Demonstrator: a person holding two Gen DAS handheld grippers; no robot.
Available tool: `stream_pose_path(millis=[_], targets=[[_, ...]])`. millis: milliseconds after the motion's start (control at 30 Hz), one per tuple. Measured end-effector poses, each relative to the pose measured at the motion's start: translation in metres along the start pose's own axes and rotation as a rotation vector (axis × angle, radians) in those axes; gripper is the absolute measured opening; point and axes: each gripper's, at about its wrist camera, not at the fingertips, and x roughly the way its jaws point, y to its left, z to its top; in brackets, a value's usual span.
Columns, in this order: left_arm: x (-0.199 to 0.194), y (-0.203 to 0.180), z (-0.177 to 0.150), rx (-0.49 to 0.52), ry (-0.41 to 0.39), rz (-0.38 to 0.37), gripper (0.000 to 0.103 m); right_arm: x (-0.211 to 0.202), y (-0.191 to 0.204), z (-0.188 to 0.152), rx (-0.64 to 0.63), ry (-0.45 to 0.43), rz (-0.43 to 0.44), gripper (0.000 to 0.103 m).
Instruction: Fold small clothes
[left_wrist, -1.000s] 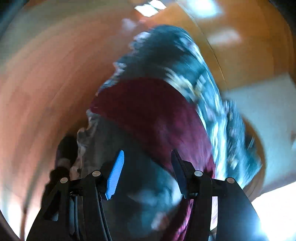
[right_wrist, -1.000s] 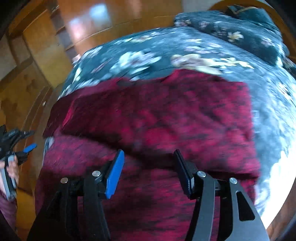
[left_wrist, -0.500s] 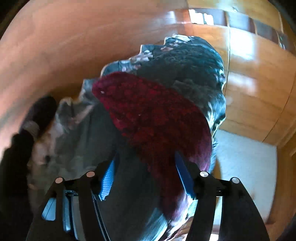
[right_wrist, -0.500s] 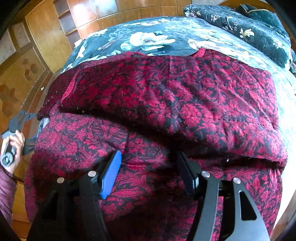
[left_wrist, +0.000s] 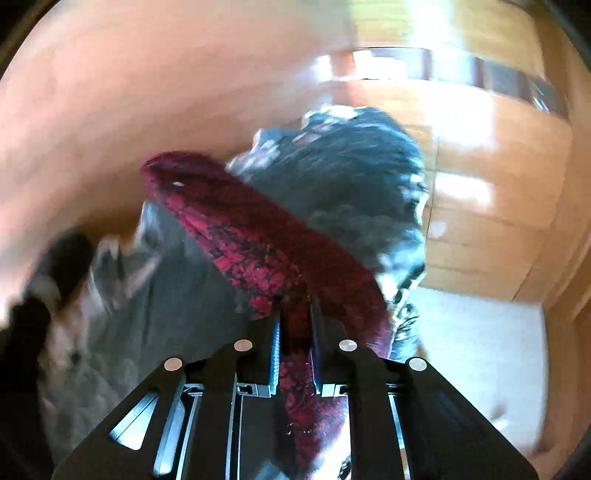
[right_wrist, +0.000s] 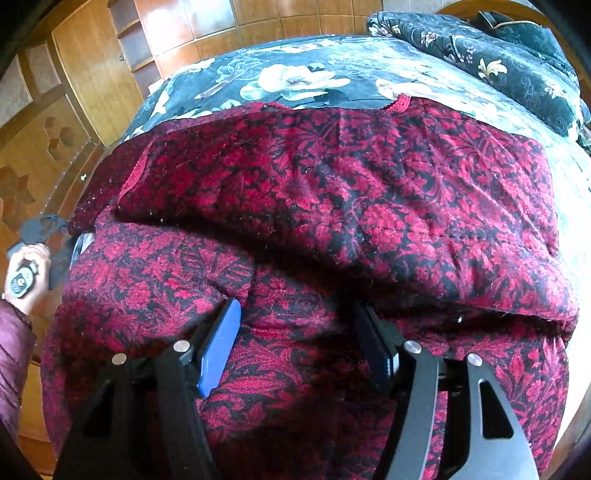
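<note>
A red and black patterned garment (right_wrist: 332, 206) lies spread on a bed, with its far part folded over toward me. My right gripper (right_wrist: 299, 332) hovers open just above the near part of the garment, its jaws wide apart. My left gripper (left_wrist: 293, 321) is shut on the garment's side edge (left_wrist: 258, 251), seen from the bed's side. In the right wrist view the left gripper (right_wrist: 44, 229) shows at the garment's far left edge, held in a hand.
The bed has a dark floral cover (right_wrist: 295, 77). A dark floral pillow (right_wrist: 480, 62) lies at the far right. Wooden cabinets (right_wrist: 92, 81) stand behind and to the left. A pale floor (left_wrist: 461, 350) lies beside the bed.
My left gripper has closed on the garment's edge; it was open before. My right gripper has stayed open and come slightly lower over the garment.
</note>
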Motion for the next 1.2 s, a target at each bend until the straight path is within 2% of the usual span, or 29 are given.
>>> stream_pose_path(millis=[133, 200, 233, 367, 500, 600, 700, 767, 867, 967, 1100, 1200], targets=[[-0.036, -0.067, -0.015, 0.283, -0.075, 0.011, 0.012, -0.001, -0.002, 0.000, 0.007, -0.007, 0.009, 0.064], [-0.053, -0.109, -0.039, 0.464, -0.112, 0.012, 0.012, -0.001, -0.004, -0.001, 0.012, -0.011, 0.017, 0.064], [-0.058, -0.121, -0.049, 0.521, -0.120, 0.008, 0.012, -0.002, -0.005, -0.001, 0.016, -0.014, 0.022, 0.064], [-0.066, -0.178, -0.113, 0.796, -0.112, -0.029, 0.011, -0.004, -0.011, -0.001, 0.032, -0.021, 0.045, 0.064], [-0.051, -0.217, -0.214, 1.132, -0.022, -0.053, 0.011, -0.011, -0.019, 0.000, 0.068, -0.028, 0.084, 0.062], [-0.027, -0.214, -0.290, 1.366, 0.064, -0.012, 0.011, -0.025, -0.035, 0.001, 0.158, -0.041, 0.145, 0.060], [0.001, -0.193, -0.347, 1.530, 0.159, 0.059, 0.011, -0.040, -0.048, -0.001, 0.212, -0.063, 0.169, 0.060], [0.025, -0.170, -0.373, 1.591, 0.245, 0.131, 0.013, -0.053, -0.062, -0.004, 0.250, -0.080, 0.185, 0.060], [0.032, -0.147, -0.386, 1.617, 0.296, 0.176, 0.021, -0.071, -0.081, -0.005, 0.304, -0.110, 0.212, 0.061], [0.021, -0.139, -0.389, 1.584, 0.333, 0.149, 0.035, -0.084, -0.096, -0.002, 0.354, -0.136, 0.253, 0.061], [0.010, -0.134, -0.399, 1.608, 0.355, 0.126, 0.036, -0.093, -0.105, 0.010, 0.435, -0.155, 0.350, 0.064], [0.007, -0.131, -0.402, 1.604, 0.396, 0.118, 0.042, -0.096, -0.108, 0.017, 0.482, -0.160, 0.426, 0.073]])
